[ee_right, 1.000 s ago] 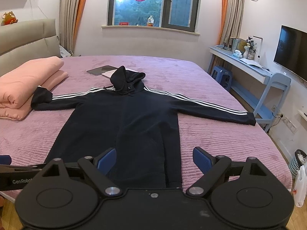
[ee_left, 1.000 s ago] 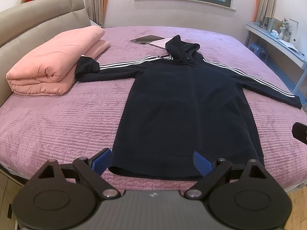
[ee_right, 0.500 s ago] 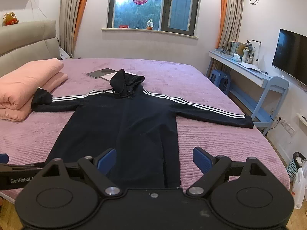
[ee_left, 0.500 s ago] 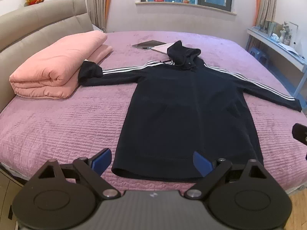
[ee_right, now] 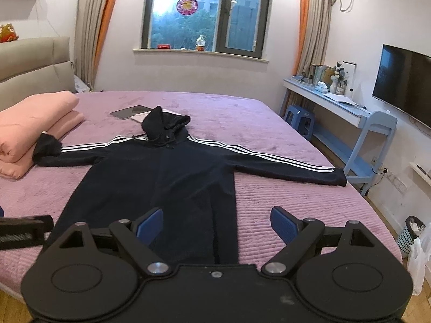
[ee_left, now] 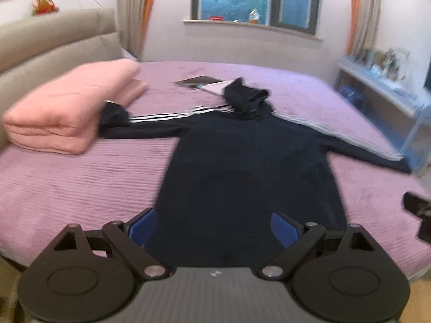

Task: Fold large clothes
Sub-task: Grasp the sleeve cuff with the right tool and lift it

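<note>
A long black hoodie (ee_left: 242, 167) (ee_right: 167, 185) with white sleeve stripes lies flat on the purple bed (ee_left: 80, 183) (ee_right: 282, 202), sleeves spread, hood toward the window. Its left cuff rests against the pink folded blanket (ee_left: 67, 115). My left gripper (ee_left: 214, 224) hovers open above the hem near the bed's front edge, holding nothing. Over the hem's right side my right gripper (ee_right: 216, 223) also stands open and empty. In the right wrist view the left gripper shows as a dark bar at the far left (ee_right: 24, 230).
A tablet (ee_right: 129, 111) and a pale book (ee_left: 215, 87) lie behind the hood. The pink blanket (ee_right: 29, 123) is by the headboard. Right of the bed stand a blue desk (ee_right: 358, 118), a blue stool (ee_right: 301, 119), a wall TV (ee_right: 404, 86) and a bin (ee_right: 410, 232).
Both views have tilted upward and drawn back a little, so more of the window and walls shows. The left wrist view is now motion-blurred. The hoodie has not moved.
</note>
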The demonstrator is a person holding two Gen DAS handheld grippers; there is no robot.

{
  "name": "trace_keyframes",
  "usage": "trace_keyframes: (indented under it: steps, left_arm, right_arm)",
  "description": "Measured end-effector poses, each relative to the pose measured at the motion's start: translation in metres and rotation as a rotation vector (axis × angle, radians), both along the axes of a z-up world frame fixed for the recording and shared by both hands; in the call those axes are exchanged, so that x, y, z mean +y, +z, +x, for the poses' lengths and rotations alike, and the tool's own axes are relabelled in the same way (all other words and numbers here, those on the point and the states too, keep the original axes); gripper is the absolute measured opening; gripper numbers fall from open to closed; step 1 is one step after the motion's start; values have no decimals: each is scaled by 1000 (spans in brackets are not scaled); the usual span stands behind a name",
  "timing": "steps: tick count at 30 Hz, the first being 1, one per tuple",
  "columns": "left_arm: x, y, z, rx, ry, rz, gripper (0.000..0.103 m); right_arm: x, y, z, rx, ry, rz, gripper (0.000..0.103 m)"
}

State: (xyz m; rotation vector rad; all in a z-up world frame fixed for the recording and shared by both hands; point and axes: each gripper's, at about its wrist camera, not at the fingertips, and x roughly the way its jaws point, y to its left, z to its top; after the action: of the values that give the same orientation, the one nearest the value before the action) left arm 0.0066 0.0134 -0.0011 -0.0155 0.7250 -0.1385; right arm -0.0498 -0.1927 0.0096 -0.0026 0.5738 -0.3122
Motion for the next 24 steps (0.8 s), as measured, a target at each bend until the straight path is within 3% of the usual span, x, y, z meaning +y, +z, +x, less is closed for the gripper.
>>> trace_keyframes:
  steps: [2,6,12,14,16,18,24]
  left_arm:
    - [-6,-7,19,13,-11,-43,94]
    - [-28,-28,73,24,-14,-43,94]
    - [-74,-74,194,-15,-63,-91,94]
    - [-94,-97,239,-10,-92,-97,87]
    - [-115,-114,275,12,-112,-59,68]
    - [-133,-125,303,36,-124,-23,69]
    - [-167,-125,352,113,-157,-25,74]
  right_arm:
    - [-19,-9,9,-13,-10,28,103]
    - [-72,-37,48,-25,-58,124,102]
    - [-156,-105,155,-31,-186,192,102]
    - [-187,-134,199,-14,-246,221,102]
    - [-215,-157,229,0,-301,258,101]
    - [-243,-174,254,8,-331,288,101]
    - [-328,-180,274,35,-433,259,101]
